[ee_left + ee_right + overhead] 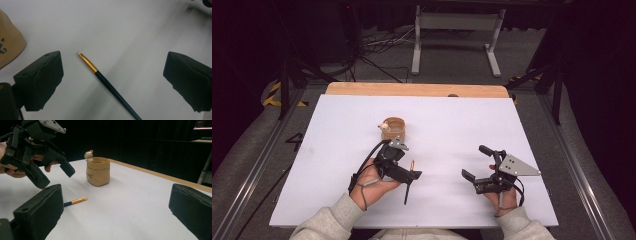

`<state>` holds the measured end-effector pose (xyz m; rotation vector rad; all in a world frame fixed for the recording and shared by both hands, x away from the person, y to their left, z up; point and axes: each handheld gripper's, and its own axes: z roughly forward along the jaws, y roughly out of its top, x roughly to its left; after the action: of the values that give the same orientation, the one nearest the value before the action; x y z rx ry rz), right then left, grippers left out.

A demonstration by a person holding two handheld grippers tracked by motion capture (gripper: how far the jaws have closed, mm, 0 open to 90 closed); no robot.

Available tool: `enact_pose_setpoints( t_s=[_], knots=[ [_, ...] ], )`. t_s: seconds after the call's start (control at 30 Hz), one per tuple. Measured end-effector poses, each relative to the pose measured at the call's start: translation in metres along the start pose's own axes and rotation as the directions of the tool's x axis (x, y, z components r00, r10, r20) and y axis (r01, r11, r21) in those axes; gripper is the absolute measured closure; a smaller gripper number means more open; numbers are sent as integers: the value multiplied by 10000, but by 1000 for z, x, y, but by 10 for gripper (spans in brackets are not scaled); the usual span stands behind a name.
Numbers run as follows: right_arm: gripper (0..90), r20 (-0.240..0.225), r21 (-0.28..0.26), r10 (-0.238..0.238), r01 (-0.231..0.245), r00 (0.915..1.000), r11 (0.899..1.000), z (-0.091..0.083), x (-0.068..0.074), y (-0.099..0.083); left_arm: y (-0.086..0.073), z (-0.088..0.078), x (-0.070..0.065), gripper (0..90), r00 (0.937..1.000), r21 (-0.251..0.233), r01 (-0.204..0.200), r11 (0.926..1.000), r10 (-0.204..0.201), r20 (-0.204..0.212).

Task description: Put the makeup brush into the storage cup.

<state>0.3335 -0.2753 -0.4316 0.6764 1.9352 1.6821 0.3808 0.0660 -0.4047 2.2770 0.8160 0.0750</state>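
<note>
A thin paintbrush with a dark handle, gold ferrule and pale tip lies flat on the white table. My left gripper hovers over it, open, one jaw on each side and neither touching it. In the high view the left gripper is left of centre, with the paintbrush under it. A tan cup with a small bear figure on its rim stands just beyond. My right gripper is open and empty at the right, pointing left toward the cup, the paintbrush and the left gripper.
The white sheet leaves a wooden strip of the table bare along the far edge. Beyond it stand a white frame and cables on the dark floor.
</note>
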Motion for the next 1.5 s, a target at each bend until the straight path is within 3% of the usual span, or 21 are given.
enact_pose_setpoints(
  t_s=[0.13, 0.3, 0.53, 0.83, 1.03, 1.13, 1.3, 1.5],
  knots=[
    [0, -45, 17, 46, -46, 10000, 10000, 0, 0, 0, 3, 0, 2, 43, 9998, 368, -27, 9993, 34, -189],
    [0, -82, 18, 39, -39, 10000, 10000, 0, -1, 0, 9, 2, 9, 44, 9993, 791, 362, 9962, -358, -62],
    [0, 173, 31, -5, 4, 9998, 10000, -2, -1, 1, 15, 6, 8, 62, 9990, 1643, 446, 9854, -432, -123],
    [0, 467, 167, 81, -89, 9989, 9998, -3, -3, 0, 19, 12, 8, 71, 9989, 2066, 453, 9774, -429, -162],
    [0, 715, 38, -113, 110, 9974, 9999, -5, -2, 2, 19, 18, 8, 83, 9987, 2450, 509, 9682, -498, -105],
    [19, 578, 110, -39, 33, 9983, 9999, -5, -2, 2, 20, 22, 7, 87, 9990, 2811, 443, 9587, -416, -156],
    [34, 379, 192, 21, -28, 9993, 9998, -5, -2, 2, 21, 27, 7, 98, 9992, 3102, 369, 9500, -311, -236],
    [34, 373, 213, 66, -74, 9993, 9997, -5, -2, 1, 20, 31, 4, 121, 9992, 3288, 318, 9439, -218, -340]
  ],
)
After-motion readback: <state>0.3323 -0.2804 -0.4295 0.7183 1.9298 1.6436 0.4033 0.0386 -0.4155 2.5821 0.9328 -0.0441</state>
